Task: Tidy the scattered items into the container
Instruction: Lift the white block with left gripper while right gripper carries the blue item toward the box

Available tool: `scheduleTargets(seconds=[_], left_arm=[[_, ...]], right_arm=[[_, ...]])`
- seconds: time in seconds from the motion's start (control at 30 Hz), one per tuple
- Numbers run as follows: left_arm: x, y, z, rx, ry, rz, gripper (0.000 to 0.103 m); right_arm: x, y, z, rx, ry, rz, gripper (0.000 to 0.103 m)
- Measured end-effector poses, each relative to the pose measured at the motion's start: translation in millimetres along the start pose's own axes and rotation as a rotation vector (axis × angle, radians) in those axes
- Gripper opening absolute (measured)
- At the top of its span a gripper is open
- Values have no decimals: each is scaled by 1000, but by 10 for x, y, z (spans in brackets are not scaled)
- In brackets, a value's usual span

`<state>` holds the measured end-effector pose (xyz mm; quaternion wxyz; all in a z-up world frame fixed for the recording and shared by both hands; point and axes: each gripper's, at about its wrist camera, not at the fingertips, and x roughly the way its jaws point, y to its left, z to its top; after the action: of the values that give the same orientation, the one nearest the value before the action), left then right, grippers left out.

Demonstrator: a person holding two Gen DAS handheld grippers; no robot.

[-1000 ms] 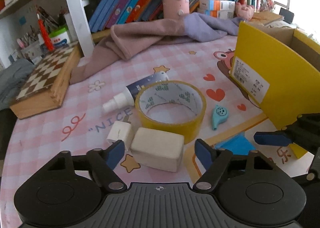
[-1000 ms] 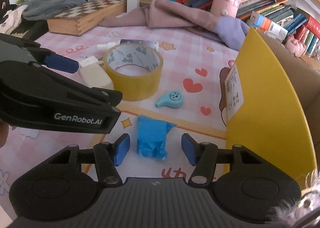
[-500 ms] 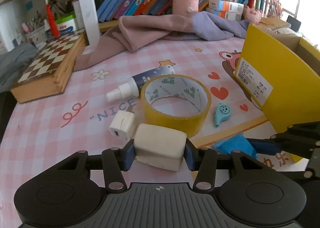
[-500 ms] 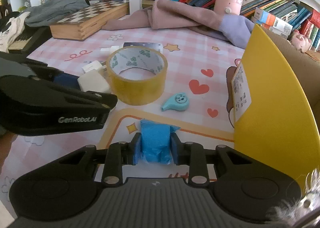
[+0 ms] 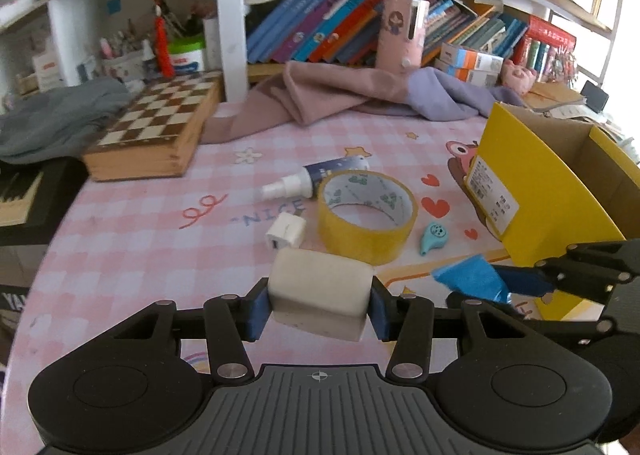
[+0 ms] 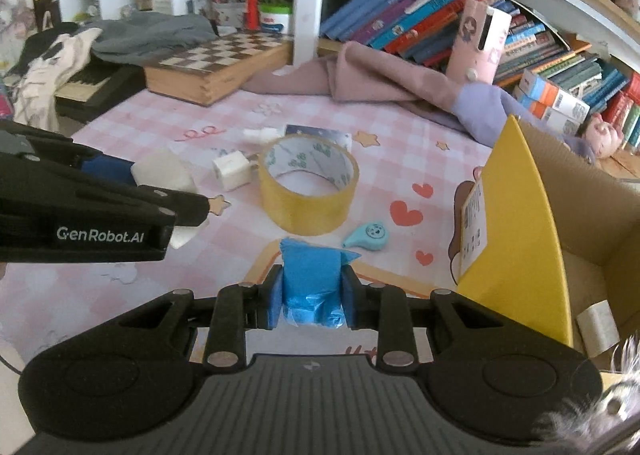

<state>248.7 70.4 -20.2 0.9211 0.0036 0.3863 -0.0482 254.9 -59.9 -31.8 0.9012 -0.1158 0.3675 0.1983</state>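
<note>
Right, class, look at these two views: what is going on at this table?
A person is tidying with a handheld gripper in each hand. The left gripper is shut on a cream block, and the right gripper is shut on a crumpled blue packet. The yellow cardboard box stands open to the right. A tape roll, a white charger, a spray bottle and a small teal toy lie on the tablecloth.

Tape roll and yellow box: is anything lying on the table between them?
Yes: a small teal whistle lies between the tape roll and the yellow box, plain in the right wrist view.
</note>
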Motion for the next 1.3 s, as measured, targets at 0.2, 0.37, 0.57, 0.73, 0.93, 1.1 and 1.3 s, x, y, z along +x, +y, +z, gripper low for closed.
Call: scheduleTargets(seconds=[0.2,0.37,0.57,0.73,0.93,1.1,1.3], left_arm=[[-332,6,-92,-21,-44,20,48],[-567,-16,-188,-26,-73,22,48],[-804,-37,-289,-27,-87,-1,48],[-994,-50,-373,-36,-95,-28,47],[-1238,-133,-479,1,-107,-21,47],[-1386,-165,-603,-3,-103,-32,47],[-1480,-253,-776,17,-90,-65,47]], right_arm=[[-289,6,-16,24,-6,12,27],[-539,76,-66,28,-31,10,27],[-745,167,-146,36,-47,5,27],[-918,202,-199,43,-52,11,27],[-1141,245,-332,68,-55,12,27],[-1299,292,-466,92,-62,-5,27],[-1426,338,-632,115,-48,-10,27]])
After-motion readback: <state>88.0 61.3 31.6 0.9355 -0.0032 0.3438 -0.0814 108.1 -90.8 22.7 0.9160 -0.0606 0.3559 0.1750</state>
